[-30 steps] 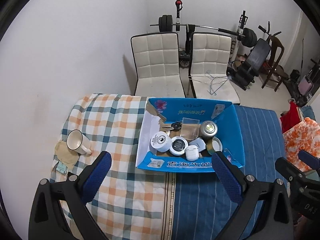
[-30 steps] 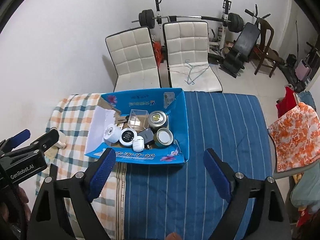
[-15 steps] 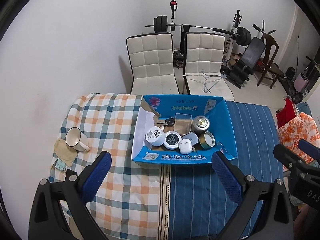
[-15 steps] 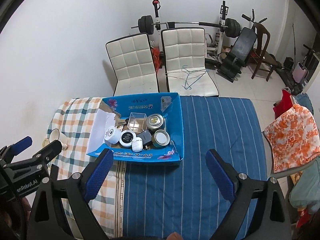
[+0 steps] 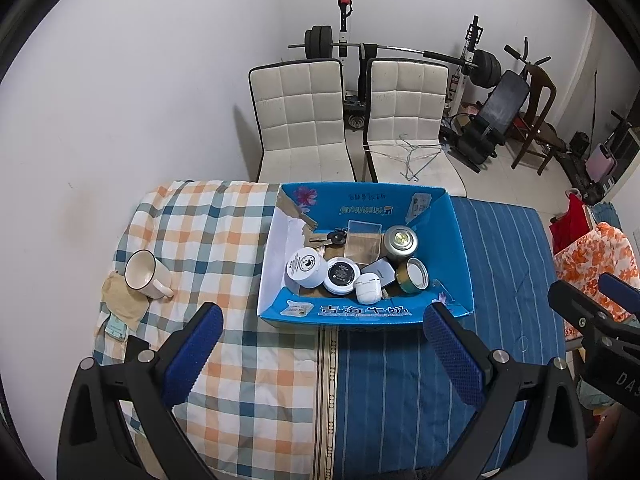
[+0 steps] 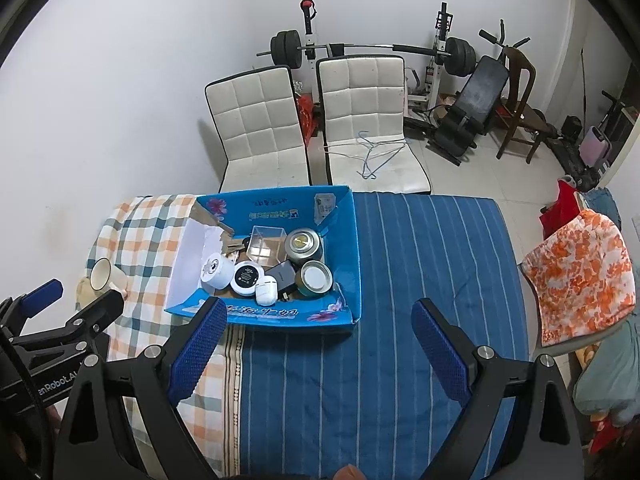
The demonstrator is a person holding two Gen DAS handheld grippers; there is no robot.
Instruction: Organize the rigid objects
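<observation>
A blue cardboard box [image 5: 460,256] [image 6: 348,240] stands on the bed. It holds several small items: a white jar [image 5: 305,268], a black-lidded tin [image 5: 342,275], a white earbud case [image 5: 368,288], a clear plastic box [image 5: 362,242], a steel can [image 5: 400,242], a gold-rimmed lid [image 5: 412,275] and keys [image 5: 334,237]. A white mug [image 5: 143,276] [image 6: 103,276] stands on the checked cloth at the left. My left gripper [image 5: 320,350] is open and empty, held high in front of the box. My right gripper [image 6: 316,340] is open and empty, above the blue striped cloth.
The bed has a checked cloth [image 5: 208,232] on the left and a blue striped cloth [image 6: 420,264] on the right. Two white chairs [image 5: 300,120] [image 5: 404,116] stand behind it against the wall. Gym equipment [image 6: 460,92] and an orange floral cloth [image 6: 580,272] are at the right.
Both grippers have pulled back and up from the box, which now looks smaller and farther. Both stay open and empty. Nothing on the bed has moved.
</observation>
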